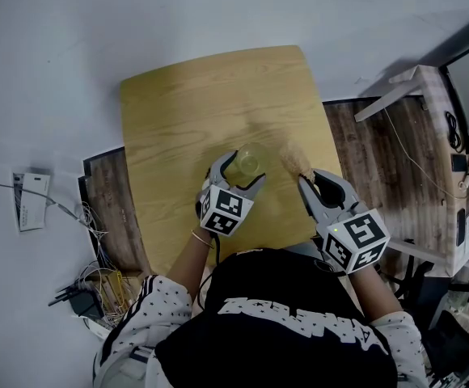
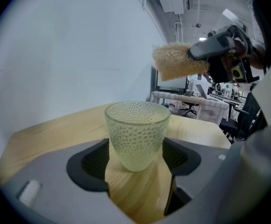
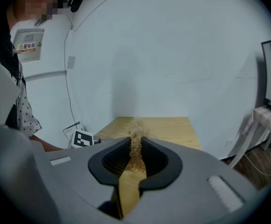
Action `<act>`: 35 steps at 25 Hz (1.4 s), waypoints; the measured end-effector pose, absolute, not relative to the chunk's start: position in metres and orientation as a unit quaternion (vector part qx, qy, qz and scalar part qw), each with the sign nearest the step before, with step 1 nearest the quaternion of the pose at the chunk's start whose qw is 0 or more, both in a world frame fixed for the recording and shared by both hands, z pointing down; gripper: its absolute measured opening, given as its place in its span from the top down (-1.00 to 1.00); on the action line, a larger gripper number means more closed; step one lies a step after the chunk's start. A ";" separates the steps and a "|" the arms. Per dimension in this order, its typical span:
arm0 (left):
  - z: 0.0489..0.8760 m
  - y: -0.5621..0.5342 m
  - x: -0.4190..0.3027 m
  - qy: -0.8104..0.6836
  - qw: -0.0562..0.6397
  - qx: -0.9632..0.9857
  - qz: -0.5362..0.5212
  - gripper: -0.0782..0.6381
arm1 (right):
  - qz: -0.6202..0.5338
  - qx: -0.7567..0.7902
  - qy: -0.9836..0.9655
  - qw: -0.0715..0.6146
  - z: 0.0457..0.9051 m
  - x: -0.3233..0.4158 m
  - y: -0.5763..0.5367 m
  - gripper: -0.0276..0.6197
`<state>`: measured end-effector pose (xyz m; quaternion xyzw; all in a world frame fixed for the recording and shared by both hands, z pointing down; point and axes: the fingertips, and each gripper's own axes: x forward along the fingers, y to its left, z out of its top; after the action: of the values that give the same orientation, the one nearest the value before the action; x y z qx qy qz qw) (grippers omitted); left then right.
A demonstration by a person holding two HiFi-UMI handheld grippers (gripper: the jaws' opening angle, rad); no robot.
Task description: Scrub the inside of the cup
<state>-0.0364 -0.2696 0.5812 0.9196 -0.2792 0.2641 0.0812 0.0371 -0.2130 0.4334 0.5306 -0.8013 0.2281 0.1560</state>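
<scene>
The left hand-held gripper (image 1: 238, 176) has its two jaws closed on the cup (image 2: 137, 133), one dark pad pressed against each side of the lower wall. The cup is pale green, translucent and dimpled all over. It stands upright with its base on the light wooden table (image 1: 194, 111), its open mouth rising above the jaws. The right hand-held gripper (image 1: 309, 181) sits just beside the left one, on its right, and its jaws are clamped on a tan, fibrous sponge (image 3: 136, 143). The sponge is squeezed thin between the pads and sticks out past the jaw tips. In the left gripper view, the sponge hangs in the air above the cup's rim and off to the right, clear of the cup and not inside it. In the head view, the sponge lies just right of the cup, near it but apart. In the right gripper view, the table stretches ahead of the jaws towards a white wall (image 3: 173, 55). The left hand-held gripper's marker cube (image 3: 83, 138) shows low on the left, beside the right jaws. The person's dotted sleeve (image 3: 25, 111) is further left.
</scene>
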 end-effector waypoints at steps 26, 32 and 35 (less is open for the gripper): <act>0.495 -0.241 -0.090 -0.469 0.029 0.855 0.219 0.78 | 0.203 0.476 -0.849 0.108 0.411 0.034 -0.213 0.68; 0.465 -0.233 -0.088 -0.486 0.012 0.848 0.211 0.78 | 0.196 0.464 -0.860 0.088 0.398 0.040 -0.204 0.68; 0.454 -0.228 -0.083 -0.492 0.003 0.843 0.216 0.78 | 0.196 0.460 -0.863 0.078 0.393 0.046 -0.200 0.68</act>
<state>-0.0829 -0.2278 0.4540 0.8431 -0.4924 0.2160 0.0026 0.0459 -0.1996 0.3932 0.4596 -0.8628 0.1956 0.0781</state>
